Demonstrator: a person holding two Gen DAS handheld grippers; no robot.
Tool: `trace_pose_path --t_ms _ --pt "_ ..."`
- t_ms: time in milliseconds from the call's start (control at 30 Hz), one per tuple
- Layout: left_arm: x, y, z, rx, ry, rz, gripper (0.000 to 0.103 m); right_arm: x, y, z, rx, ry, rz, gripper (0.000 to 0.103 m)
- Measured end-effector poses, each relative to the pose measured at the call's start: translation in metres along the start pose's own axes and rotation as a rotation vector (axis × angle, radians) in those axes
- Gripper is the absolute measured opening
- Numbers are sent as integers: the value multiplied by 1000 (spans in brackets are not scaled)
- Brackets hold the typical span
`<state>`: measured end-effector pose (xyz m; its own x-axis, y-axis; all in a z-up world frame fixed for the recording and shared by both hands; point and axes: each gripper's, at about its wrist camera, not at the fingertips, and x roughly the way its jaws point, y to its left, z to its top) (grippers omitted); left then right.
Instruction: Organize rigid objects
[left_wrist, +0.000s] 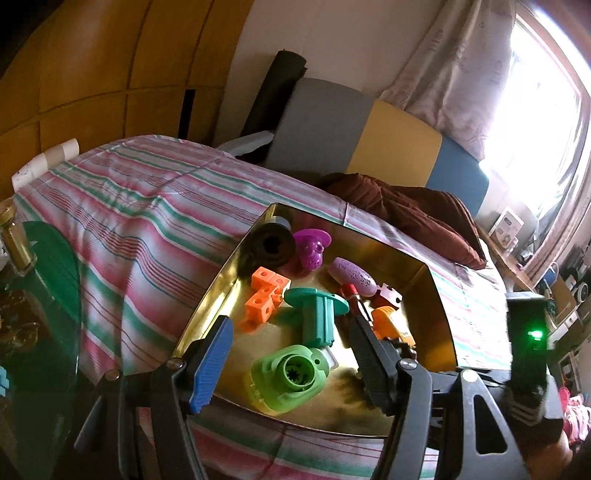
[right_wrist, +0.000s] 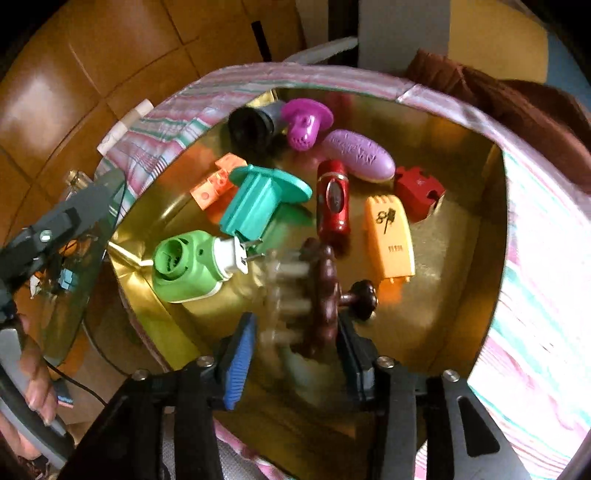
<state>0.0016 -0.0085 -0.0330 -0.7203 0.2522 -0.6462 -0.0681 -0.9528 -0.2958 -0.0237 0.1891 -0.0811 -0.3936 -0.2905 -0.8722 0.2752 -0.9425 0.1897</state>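
Inside gold tray (right_wrist: 461, 332), blurred brown knob (right_wrist: 325, 288) sits between right claw (right_wrist: 295, 354) pads.

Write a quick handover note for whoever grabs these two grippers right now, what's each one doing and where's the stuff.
Right gripper: jaws apart, brown knobbed piece blurred between them over the gold tray; cannot tell if it is gripped.
Left gripper: open, empty, above the light green plug-in.
Already in the tray: teal flanged piece, red case, orange cover, purple oval.
Left: settle the brown piece.
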Motion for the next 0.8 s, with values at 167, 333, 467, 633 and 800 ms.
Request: trace_pose_path --t_ms 167,333,467,633,800 --pt "-1 -3 0 4 7 9 66 -19 8 -5 -12 -60 -41 56" --pt "-6 -6 0 24 -8 41 66 -31 15 -7 -10 -105 -68 56" --pt "-11 -8 1 28 -21 82 66 -39 18 -8 -6 -134 -98 59" --pt "-13 -9 2 41 -10 145 66 -50 18 -9 1 -169 -130 66" --pt "-12 -9 1 49 13 193 66 -60 21 -9 8 -200 -160 81"
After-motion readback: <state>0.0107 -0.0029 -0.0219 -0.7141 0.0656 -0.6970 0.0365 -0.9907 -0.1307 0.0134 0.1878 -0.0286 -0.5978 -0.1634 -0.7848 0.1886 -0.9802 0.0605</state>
